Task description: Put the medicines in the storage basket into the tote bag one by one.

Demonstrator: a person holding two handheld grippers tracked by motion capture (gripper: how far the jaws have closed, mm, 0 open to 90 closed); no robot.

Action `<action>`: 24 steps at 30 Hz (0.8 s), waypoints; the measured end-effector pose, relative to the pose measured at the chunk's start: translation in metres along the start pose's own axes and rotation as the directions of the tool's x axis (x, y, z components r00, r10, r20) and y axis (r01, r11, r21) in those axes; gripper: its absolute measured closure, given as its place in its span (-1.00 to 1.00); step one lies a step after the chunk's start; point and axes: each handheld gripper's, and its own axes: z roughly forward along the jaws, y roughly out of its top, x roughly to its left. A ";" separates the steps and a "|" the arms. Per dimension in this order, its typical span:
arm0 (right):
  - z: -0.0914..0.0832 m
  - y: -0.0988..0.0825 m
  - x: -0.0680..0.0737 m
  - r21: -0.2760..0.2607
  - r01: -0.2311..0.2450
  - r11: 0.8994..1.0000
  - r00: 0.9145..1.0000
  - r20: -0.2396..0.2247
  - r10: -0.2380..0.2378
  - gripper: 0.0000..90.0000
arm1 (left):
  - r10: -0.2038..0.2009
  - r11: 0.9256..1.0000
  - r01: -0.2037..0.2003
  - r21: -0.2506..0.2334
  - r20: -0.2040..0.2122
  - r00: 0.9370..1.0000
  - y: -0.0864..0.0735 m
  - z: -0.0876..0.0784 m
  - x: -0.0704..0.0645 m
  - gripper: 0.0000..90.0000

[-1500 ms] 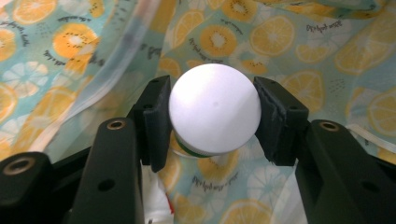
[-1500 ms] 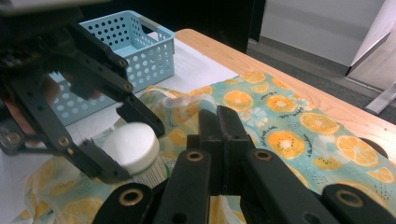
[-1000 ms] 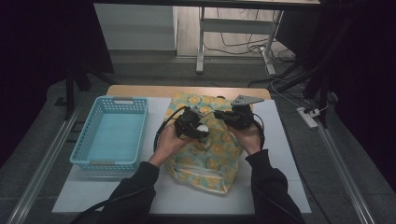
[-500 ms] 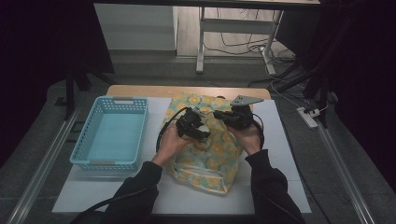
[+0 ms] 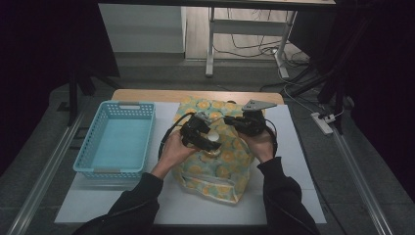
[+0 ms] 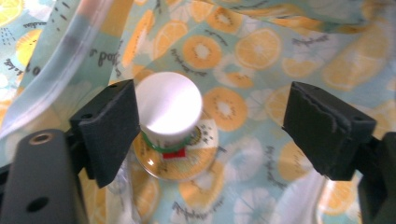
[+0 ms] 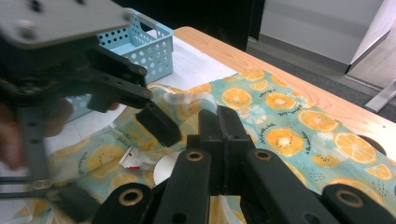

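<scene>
Two grippers meet over an orange-print bag (image 5: 215, 161). The left gripper (image 6: 210, 126) has just been opening its jaws; they stand wide around a white-capped bottle (image 6: 169, 107), which sits against one pad, released inside the bag. The right gripper (image 7: 224, 135), jaws fully closed, seemingly pinches the bag's edge to keep its mouth open.

A recording lab: dark surrounds, floor cables (image 5: 254, 46) (power strip (image 5: 323, 123) too), railed table (image 5: 147, 94).

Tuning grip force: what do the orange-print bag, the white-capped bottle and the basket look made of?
Bag: likely thin glossy plastic film; edges look translucent and crinkled. Bottle: smooth white cap, probably plastic; body looks clear. Basket: rigid light-blue plastic, perforated walls.
</scene>
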 end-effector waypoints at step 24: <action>0.001 0.000 0.003 0.006 0.007 1.000 1.000 -0.004 -0.007 1.00 | -0.010 0.999 0.014 -0.053 0.077 0.997 -0.045 -0.030 -0.024 -1.00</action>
